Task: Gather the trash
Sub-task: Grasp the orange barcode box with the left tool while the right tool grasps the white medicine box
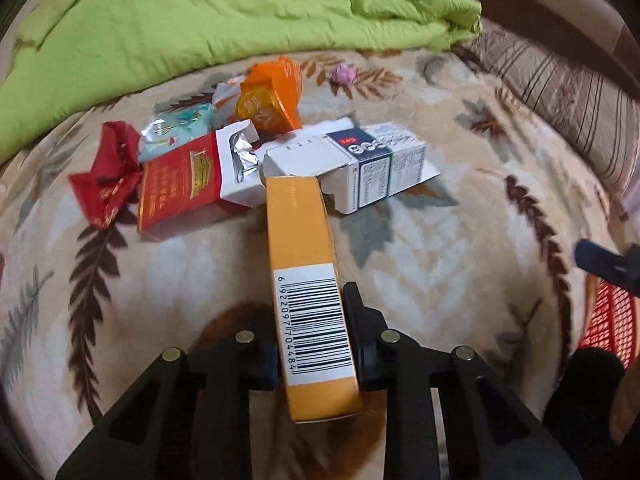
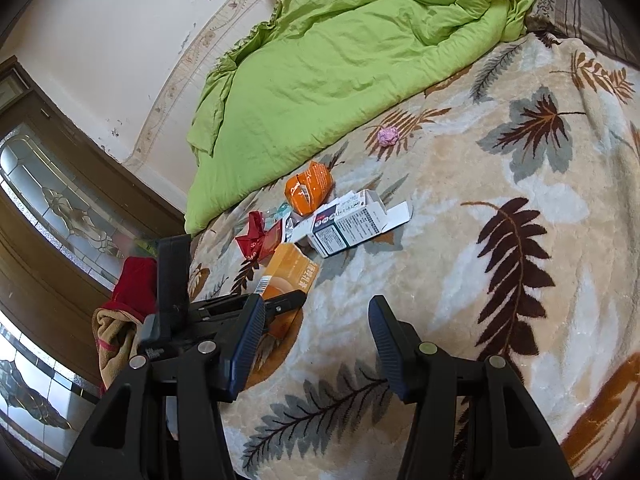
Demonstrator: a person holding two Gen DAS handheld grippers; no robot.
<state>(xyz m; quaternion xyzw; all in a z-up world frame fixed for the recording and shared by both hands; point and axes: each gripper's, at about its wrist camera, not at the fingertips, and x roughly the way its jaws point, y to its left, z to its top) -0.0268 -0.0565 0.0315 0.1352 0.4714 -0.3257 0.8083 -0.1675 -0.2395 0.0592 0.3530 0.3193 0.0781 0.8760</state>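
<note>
A long yellow-orange box (image 1: 304, 248) with a barcode lies on the leaf-patterned blanket (image 1: 440, 272), its far end against the trash pile. My left gripper (image 1: 310, 308) is shut on the box's near half, pads pressed on both long sides; the right wrist view shows the same grip on the box (image 2: 290, 268). The pile holds a red cigarette pack (image 1: 180, 188), a white and blue carton (image 1: 360, 164), an orange wrapper (image 1: 272, 100), a red wrapper (image 1: 104, 176) and a teal packet (image 1: 176, 128). My right gripper (image 2: 316, 308) hovers open over the blanket, nothing between its fingers.
A pink crumpled ball (image 1: 343, 73) lies apart behind the pile. A rumpled green quilt (image 1: 200, 12) covers the far side of the bed. A red mesh basket (image 1: 612, 320) shows at the right edge. A wooden door (image 2: 60, 200) and red cloth (image 2: 134, 284) stand left of the bed.
</note>
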